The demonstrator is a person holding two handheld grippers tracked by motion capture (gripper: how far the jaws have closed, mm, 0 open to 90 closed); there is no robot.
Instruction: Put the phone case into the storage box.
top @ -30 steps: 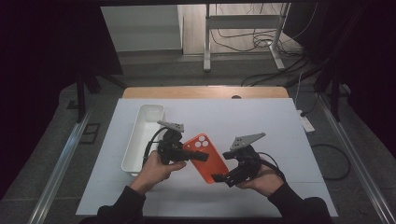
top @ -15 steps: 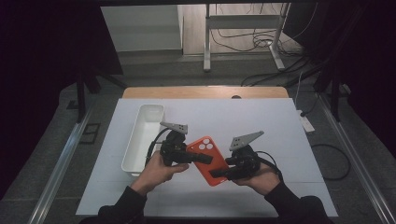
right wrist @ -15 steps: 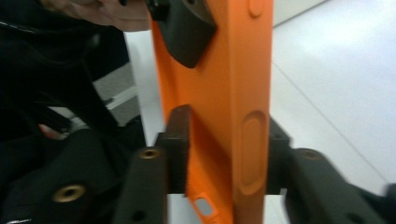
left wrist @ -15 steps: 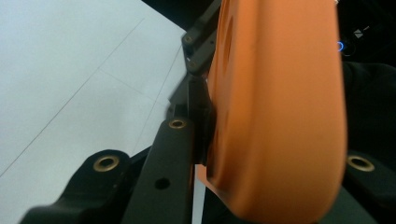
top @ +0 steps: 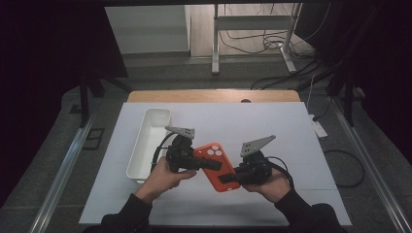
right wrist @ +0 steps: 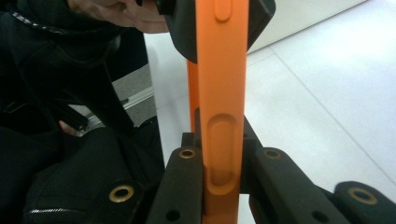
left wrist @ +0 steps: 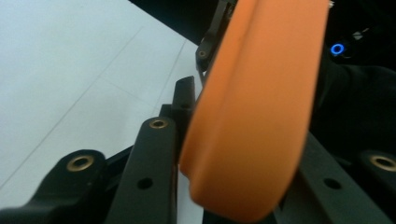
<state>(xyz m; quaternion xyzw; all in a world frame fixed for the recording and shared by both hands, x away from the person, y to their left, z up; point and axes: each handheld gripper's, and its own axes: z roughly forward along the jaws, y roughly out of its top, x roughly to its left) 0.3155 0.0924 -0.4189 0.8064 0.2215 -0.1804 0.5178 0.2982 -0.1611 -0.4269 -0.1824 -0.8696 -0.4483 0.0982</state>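
An orange phone case (top: 217,165) with camera cut-outs hangs above the white table between both grippers. My left gripper (top: 210,165) is shut on its upper left part, and in the left gripper view the orange phone case (left wrist: 257,107) sits between the black jaws. From the lower right, my right gripper (top: 228,178) is shut on its lower end. The right gripper view shows the orange phone case (right wrist: 219,93) edge-on, clamped at its side cut-out, with my left gripper (right wrist: 219,23) holding its far end.
A white rectangular tray (top: 148,143) lies on the table to the left of the left hand. The white table surface (top: 272,121) extends behind and to the right. A wooden strip (top: 214,95) marks the far edge; cables and a frame stand on the floor beyond.
Both grippers have held the case throughout. The case has turned a little, its lower end swinging toward the right gripper, and the hands have shifted slightly.
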